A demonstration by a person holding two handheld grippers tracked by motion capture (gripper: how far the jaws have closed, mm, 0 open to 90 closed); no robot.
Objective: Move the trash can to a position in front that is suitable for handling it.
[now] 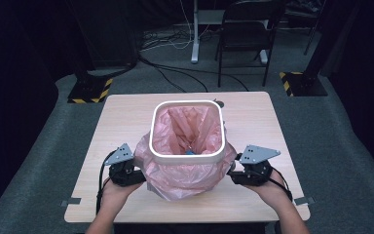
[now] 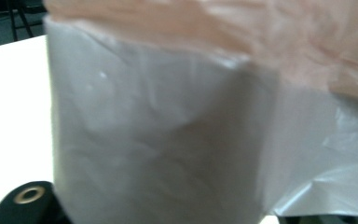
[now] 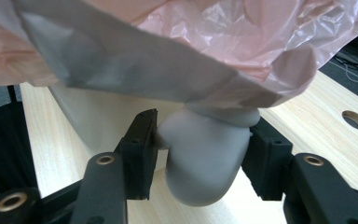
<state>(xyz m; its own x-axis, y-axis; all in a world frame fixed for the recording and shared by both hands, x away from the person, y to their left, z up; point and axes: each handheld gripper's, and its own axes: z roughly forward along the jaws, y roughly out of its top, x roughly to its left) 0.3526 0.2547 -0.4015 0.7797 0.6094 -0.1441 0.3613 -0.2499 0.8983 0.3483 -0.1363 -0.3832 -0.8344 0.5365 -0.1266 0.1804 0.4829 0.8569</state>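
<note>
A white square bin [image 1: 187, 103] lined with a pink plastic bag [image 1: 185, 178] stands mid-table, and the bag's edge hangs down over its outside. My left gripper [image 1: 141, 175] sits at the bin's lower left. In the left gripper view its jaws [image 2: 177, 210] stand wide apart at the bottom edge, with the bin's white wall [image 2: 158, 140] close in front. My right gripper [image 1: 231, 174] is at the bin's lower right. There its jaws [image 3: 203, 140] sit against both sides of a rounded white lobe [image 3: 205, 158] under the bag's overhang.
The wooden table [image 1: 253, 112] has a round hole [image 3: 355, 120] near its far right. A small blue item [image 1: 189, 152] lies inside the bag. Behind the table are a black chair [image 1: 246, 29], cables and two hazard-striped stand bases [image 1: 90, 90].
</note>
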